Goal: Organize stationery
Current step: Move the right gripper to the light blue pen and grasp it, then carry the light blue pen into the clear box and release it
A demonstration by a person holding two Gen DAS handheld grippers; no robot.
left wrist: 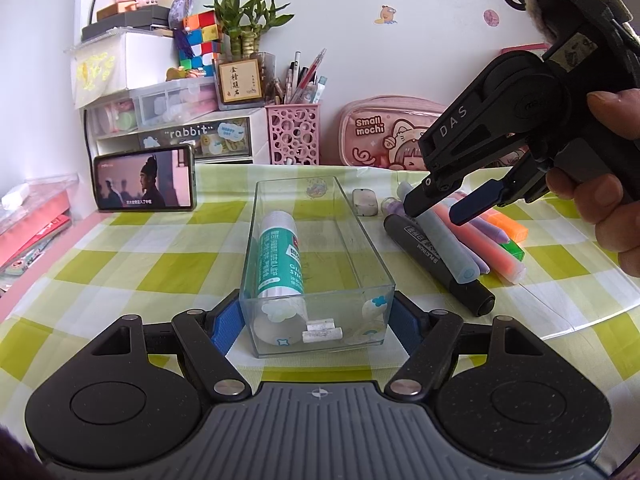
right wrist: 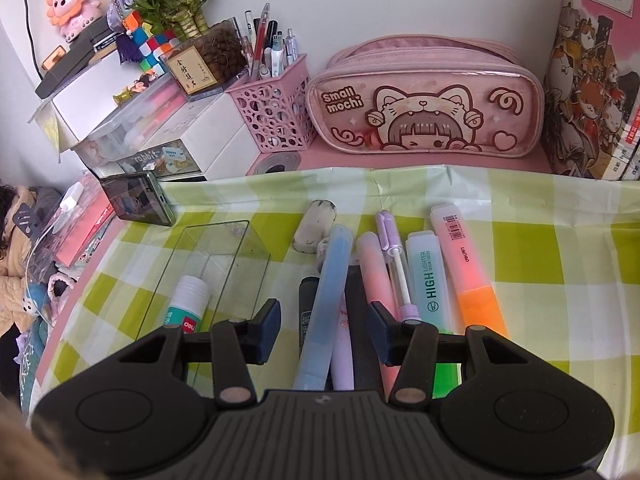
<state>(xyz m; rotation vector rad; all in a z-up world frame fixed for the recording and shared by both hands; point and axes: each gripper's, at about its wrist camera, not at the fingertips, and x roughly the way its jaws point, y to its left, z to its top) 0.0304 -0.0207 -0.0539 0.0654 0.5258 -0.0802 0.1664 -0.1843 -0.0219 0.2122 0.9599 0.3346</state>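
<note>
With your left tool clamped on the clear box on the tabletop, centre your right tool, jaws open, over the blue marker atop the pen pile, and close on it alone.

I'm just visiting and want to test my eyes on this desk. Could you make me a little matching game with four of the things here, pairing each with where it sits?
Things:
1. glue stick
2. phone
3. eraser
4. pink pencil case

Places:
A. standing against the wall behind the checked cloth
B. propped at the left edge of the cloth, screen lit
C. lying inside the clear box
D. on the cloth between the box and the pile of pens

Pairs: 1-C, 2-B, 3-D, 4-A
</note>
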